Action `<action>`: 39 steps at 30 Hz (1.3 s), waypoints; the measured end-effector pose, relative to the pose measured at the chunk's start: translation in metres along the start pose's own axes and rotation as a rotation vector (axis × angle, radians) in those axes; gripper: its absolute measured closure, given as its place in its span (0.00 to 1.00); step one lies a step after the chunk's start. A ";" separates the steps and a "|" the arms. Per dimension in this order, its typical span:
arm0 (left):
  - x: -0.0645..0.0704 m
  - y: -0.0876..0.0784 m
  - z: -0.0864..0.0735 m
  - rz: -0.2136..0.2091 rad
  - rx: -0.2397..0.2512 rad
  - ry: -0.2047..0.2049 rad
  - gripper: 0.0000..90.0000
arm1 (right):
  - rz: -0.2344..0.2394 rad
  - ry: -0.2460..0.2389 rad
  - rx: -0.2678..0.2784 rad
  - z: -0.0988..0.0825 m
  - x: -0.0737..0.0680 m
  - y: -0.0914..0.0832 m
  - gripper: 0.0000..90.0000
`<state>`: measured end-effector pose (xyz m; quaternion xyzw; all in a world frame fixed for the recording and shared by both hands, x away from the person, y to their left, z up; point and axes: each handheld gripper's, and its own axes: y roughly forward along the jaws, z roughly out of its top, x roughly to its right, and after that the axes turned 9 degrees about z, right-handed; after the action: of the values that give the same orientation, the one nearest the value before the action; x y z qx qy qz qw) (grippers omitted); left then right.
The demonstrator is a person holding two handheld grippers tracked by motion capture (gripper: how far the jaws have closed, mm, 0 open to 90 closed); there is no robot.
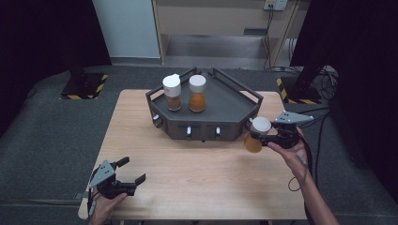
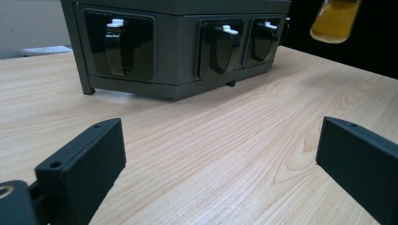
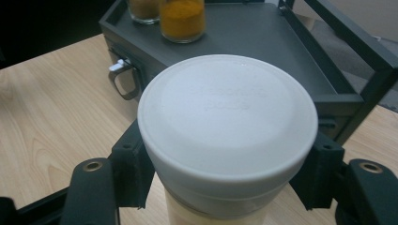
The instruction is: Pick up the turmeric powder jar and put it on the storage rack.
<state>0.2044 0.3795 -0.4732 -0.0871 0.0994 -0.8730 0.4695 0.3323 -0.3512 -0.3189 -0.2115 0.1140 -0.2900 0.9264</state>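
The right gripper point(image 1: 263, 137) is clamped on a spice jar point(image 1: 256, 136) with a white lid point(image 3: 227, 112), its two black jaws pressed against the sides just under that lid; the jar holds an orange-yellow powder and hangs clear of the wooden table point(image 1: 197, 183), off the right front corner of the dark grey rack point(image 1: 225, 101) (in the left gripper view the jar's rounded bottom point(image 2: 335, 21) floats well above the tabletop, so it is plainly lifted and not resting). The person's right hand point(image 1: 293, 150) comes in from the lower right, with the cable looping down beside the forearm.

On the rack's flat top stand two more white-lidded spice jars, side by side and nearly touching; the left jar point(image 1: 172, 92) has a darker, brownish powder, the right jar point(image 1: 197, 93) a brighter orange one; both are upright and sit toward the rack's left rear. Along the rack's front face runs a row of dark recessed hooks with small white tips point(image 2: 115, 22).

The left gripper point(image 1: 126, 174) sits low over the near left corner of the table, well apart from the rack and from every jar; its jaws stand wide apart with nothing but bare wood between them; the left hand point(image 1: 103, 204) holds it from below the table edge.
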 end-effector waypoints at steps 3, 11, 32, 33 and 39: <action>-0.001 0.000 0.000 -0.001 0.002 -0.005 0.01 | 0.015 -0.018 -0.018 0.010 -0.003 0.002 0.37; -0.001 0.000 0.000 -0.002 0.002 -0.004 0.01 | 0.052 -0.045 -0.031 0.032 -0.007 0.007 0.37; -0.001 0.000 -0.001 -0.003 0.003 -0.005 0.01 | 0.090 -0.060 -0.044 0.102 -0.005 0.032 0.37; -0.001 0.000 -0.001 -0.004 0.004 -0.005 0.01 | 0.092 -0.058 -0.043 0.105 -0.004 0.033 0.37; -0.001 0.000 -0.001 -0.005 0.003 -0.005 0.01 | 0.090 -0.050 -0.040 0.118 -0.001 0.038 0.37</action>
<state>0.2049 0.3806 -0.4740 -0.0889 0.0966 -0.8740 0.4679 0.3893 -0.2844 -0.2320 -0.2318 0.1063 -0.2404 0.9366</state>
